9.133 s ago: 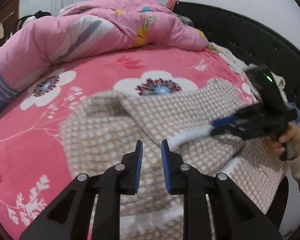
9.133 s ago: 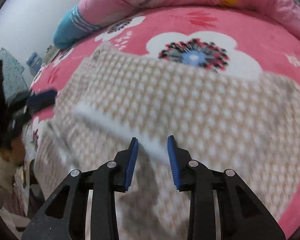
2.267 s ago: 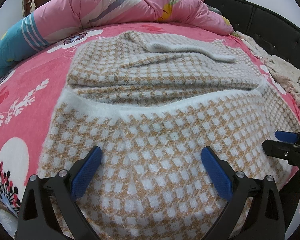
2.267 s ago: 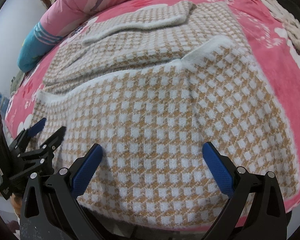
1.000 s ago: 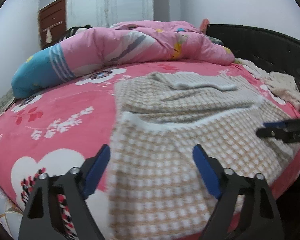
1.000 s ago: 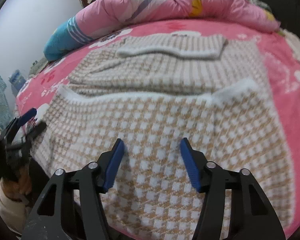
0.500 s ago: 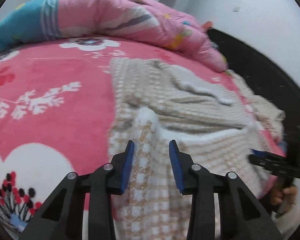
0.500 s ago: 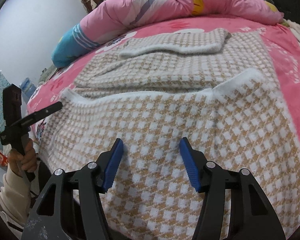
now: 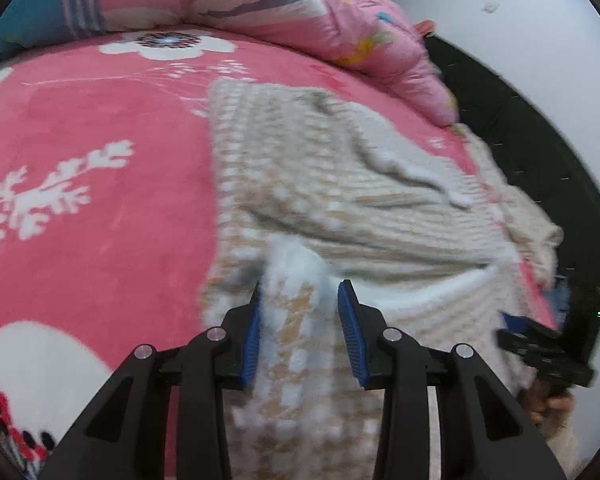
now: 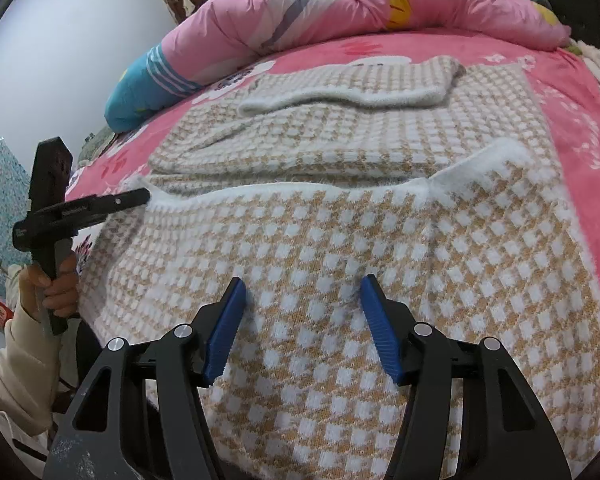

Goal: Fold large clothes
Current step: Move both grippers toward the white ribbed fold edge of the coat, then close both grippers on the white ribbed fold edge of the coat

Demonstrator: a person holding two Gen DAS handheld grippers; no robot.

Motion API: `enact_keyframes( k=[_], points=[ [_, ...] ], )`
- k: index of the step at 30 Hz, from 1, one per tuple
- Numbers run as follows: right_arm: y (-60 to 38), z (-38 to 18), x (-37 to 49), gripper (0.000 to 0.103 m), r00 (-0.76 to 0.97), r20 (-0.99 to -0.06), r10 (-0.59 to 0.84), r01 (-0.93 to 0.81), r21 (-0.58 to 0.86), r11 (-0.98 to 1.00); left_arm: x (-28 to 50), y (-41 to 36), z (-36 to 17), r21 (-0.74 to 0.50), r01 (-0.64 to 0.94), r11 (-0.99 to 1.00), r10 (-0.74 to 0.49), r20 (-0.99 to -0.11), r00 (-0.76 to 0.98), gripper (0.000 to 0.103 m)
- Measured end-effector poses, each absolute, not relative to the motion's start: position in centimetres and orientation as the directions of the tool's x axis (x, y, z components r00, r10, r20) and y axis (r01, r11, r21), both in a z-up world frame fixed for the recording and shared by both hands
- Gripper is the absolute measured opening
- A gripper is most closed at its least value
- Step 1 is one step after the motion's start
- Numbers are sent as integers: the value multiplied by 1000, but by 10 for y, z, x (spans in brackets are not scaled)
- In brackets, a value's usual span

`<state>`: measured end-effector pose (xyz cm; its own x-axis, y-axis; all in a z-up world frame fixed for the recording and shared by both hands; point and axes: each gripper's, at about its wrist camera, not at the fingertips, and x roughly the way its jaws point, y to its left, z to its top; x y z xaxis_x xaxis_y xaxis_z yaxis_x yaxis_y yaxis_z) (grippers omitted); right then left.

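A large tan-and-white checked knit garment lies spread on the pink floral bed, its sleeves folded across the top. My left gripper has its blue pads on either side of a raised fold at the garment's left white-trimmed corner, gripping it. It also shows in the right wrist view at that corner. My right gripper is open, low over the garment's near part, holding nothing. It shows in the left wrist view at the far right.
A rolled pink quilt and a blue striped pillow lie along the far side of the bed. A black headboard runs on the right with a cream cloth beside it. Pink bedsheet lies left of the garment.
My left gripper has narrowed from wide open and closed around the garment's left corner, lifting a fold. My right gripper has narrowed somewhat and stays open over the near part.
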<state>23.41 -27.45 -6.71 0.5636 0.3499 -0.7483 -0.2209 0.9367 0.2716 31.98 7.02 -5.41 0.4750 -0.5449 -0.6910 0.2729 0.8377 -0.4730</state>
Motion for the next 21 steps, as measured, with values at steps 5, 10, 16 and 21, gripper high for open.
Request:
enact_keyframes(
  k=[5,10,16,21],
  points=[
    [-275,-67,236,55,561,-748,353,-225,272,935,306,61,-55,-394,281,875,-483,-745,459,35],
    [-276,-67,235,55,560,-749,354,-223,275,935,301,46,-57,-272,244,931,-359,-804,473,35],
    [-309,-50,211,55,607,-721,336,-174,291,941,285,7,-56,29,248,968,-121,-816,566,35],
    [-364,-32,187,51,674,-698,242,-57,277,959,276,-15,-58,214,229,950,23,-776,630,35]
  ],
)
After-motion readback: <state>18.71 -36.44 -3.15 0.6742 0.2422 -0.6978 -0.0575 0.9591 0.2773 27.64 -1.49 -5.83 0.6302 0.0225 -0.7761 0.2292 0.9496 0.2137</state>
